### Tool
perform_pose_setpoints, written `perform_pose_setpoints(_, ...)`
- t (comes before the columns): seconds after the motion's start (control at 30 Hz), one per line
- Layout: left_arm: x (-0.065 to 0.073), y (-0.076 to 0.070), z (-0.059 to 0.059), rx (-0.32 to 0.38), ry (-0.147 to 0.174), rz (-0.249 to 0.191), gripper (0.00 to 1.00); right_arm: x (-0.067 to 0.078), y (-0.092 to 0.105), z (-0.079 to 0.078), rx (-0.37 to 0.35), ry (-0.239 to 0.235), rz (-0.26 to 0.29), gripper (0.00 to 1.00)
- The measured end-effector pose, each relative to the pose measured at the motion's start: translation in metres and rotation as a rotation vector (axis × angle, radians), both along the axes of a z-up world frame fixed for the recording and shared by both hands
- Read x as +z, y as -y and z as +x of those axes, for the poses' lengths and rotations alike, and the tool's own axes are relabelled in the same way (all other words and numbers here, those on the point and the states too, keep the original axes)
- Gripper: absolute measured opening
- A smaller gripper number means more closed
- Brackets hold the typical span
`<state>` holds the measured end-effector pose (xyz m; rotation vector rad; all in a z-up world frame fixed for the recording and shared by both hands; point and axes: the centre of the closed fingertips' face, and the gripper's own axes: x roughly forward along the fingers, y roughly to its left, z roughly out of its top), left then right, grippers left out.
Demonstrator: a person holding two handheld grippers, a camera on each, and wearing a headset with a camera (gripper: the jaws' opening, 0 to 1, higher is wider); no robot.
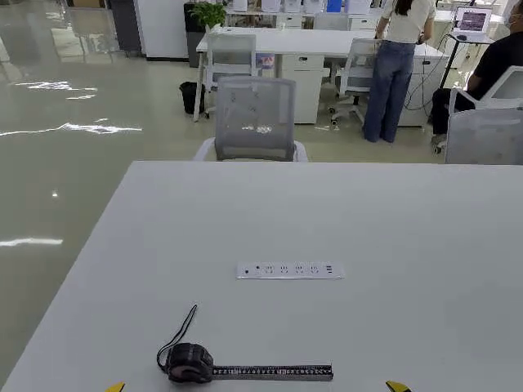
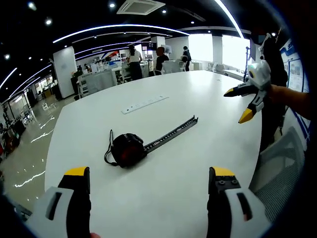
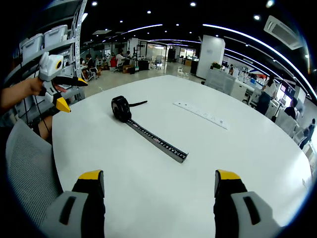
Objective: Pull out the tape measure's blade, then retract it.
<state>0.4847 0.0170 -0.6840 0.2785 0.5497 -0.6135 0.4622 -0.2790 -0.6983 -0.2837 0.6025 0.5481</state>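
Note:
A black tape measure [image 1: 189,363] lies near the front edge of the white table [image 1: 327,212], its wrist cord curling to the left. Its blade [image 1: 274,372] is drawn out flat to the right. In the left gripper view the tape measure [image 2: 128,148] lies ahead of my open left gripper [image 2: 150,173], apart from it. My right gripper [image 3: 158,174] is open too, and the blade's end hook [image 3: 181,155] lies just beyond it. Neither gripper touches the tape. Each gripper shows in the other's view, held above the table's edge: the right gripper [image 2: 237,104] and the left gripper [image 3: 72,94].
A white power strip [image 1: 290,270] is set into the middle of the table. A mesh office chair [image 1: 255,118] stands at the far edge. Beyond are desks and a standing person [image 1: 398,57]. A grey chair back [image 3: 29,173] is close beside the table.

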Motion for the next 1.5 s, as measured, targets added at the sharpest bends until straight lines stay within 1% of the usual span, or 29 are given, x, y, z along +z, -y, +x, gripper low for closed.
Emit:
perform_pose_setpoints(0.1, 0.002, 0.004, -0.003, 0.008, 0.001, -0.024, 0.99, 0.002, -0.004, 0.0, -0.008, 0.007, 0.018, 0.94)
perform_pose_setpoints(0.23, 0.002, 0.007, -0.005, 0.019, -0.002, -0.023, 0.99, 0.001, -0.009, -0.002, -0.001, 0.003, 0.011, 0.94)
perform_pose_setpoints(0.33, 0.004, 0.009, -0.005, 0.032, 0.009, -0.031, 0.99, 0.002, -0.012, -0.002, 0.002, 0.009, 0.005, 0.95)
perform_pose_setpoints(0.43, 0.006, 0.01, -0.004, 0.052, 0.019, -0.035, 0.99, 0.005, -0.013, -0.001, -0.003, 0.015, 0.008, 0.95)
perform_pose_setpoints(0.5, 0.008, 0.009, -0.003, 0.072, 0.02, -0.052, 0.99, 0.008, -0.014, -0.001, -0.008, 0.021, 0.019, 0.95)
perform_pose_setpoints(0.57, 0.008, 0.008, -0.002, 0.087, 0.022, -0.059, 0.99, 0.009, -0.015, -0.001, -0.011, 0.024, 0.02, 0.95)
perform_pose_setpoints(0.7, 0.008, 0.009, -0.003, 0.095, 0.022, -0.064, 0.99, 0.009, -0.017, -0.001, -0.019, 0.025, 0.025, 0.95)
perform_pose_setpoints(0.8, 0.006, 0.008, -0.002, 0.108, 0.02, -0.063, 0.99, 0.006, -0.019, -0.003, -0.018, 0.02, 0.018, 0.95)
perform_pose_setpoints(0.87, 0.006, 0.007, -0.001, 0.127, 0.017, -0.074, 0.99, 0.006, -0.02, -0.004, -0.016, 0.018, 0.016, 0.95)
perform_pose_setpoints(0.93, 0.007, 0.006, 0.001, 0.147, 0.027, -0.085, 0.99, 0.005, -0.021, -0.005, -0.014, 0.014, 0.017, 0.95)
perform_pose_setpoints(1.03, 0.006, 0.006, 0.002, 0.178, 0.031, -0.093, 0.99, 0.005, -0.022, -0.005, -0.011, 0.017, 0.008, 0.95)
perform_pose_setpoints(1.1, 0.005, 0.008, 0.004, 0.194, 0.034, -0.101, 0.98, 0.006, -0.023, -0.004, -0.015, 0.027, 0.008, 0.95)
perform_pose_setpoints(1.2, 0.003, 0.009, 0.007, 0.217, 0.037, -0.101, 0.96, 0.007, -0.027, -0.004, -0.015, 0.032, 0.038, 0.95)
perform_pose_setpoints(1.27, 0.002, 0.008, 0.01, 0.245, 0.037, -0.098, 0.94, 0.008, -0.029, -0.004, -0.017, 0.036, 0.048, 0.95)
perform_pose_setpoints(1.3, 0.001, 0.009, 0.012, 0.252, 0.033, -0.103, 0.93, 0.011, -0.028, -0.003, -0.026, 0.05, 0.052, 0.95)
perform_pose_setpoints(1.37, -0.001, 0.011, 0.015, 0.26, 0.03, -0.103, 0.94, 0.012, -0.029, -0.002, -0.03, 0.055, 0.064, 0.93)
perform_pose_setpoints(1.4, -0.002, 0.011, 0.017, 0.268, 0.033, -0.098, 0.95, 0.012, -0.029, -0.001, -0.033, 0.057, 0.076, 0.94)
perform_pose_setpoints(1.5, -0.004, 0.014, 0.022, 0.275, 0.034, -0.101, 0.95, 0.01, -0.027, 0.0, -0.04, 0.052, 0.08, 0.94)
